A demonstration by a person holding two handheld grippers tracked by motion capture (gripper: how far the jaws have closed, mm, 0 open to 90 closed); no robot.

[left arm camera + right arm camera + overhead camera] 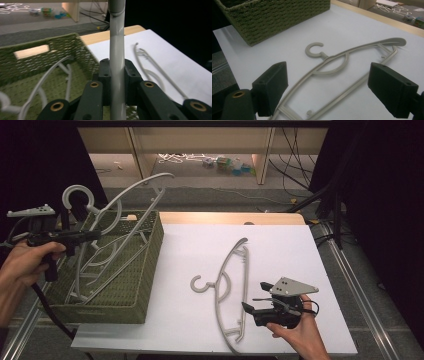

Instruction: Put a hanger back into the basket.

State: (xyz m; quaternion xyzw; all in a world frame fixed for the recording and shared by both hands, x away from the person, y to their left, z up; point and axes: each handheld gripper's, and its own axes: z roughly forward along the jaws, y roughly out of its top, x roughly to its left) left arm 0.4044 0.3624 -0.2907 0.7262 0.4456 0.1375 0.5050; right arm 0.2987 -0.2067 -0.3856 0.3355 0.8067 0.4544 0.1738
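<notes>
held hanger [117, 202]: light, stiff, slick grey plastic, long and snag-prone; pinched at neck by left gripper [117, 82], raised over basket [150, 270] at 9 o'clock | best hold: neck or straight bar | 2nd hanger [230, 285] flat at center | right gripper [329, 92] spread wide above it | room: white table [280, 250] bare toward 1 o'clock, near edge close at 6

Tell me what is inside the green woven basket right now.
Grey hangers lie tangled in the green woven basket; one hanger sticks up out of it, clamped by the left gripper. Their exact count and the basket floor under them cannot be made out.
</notes>
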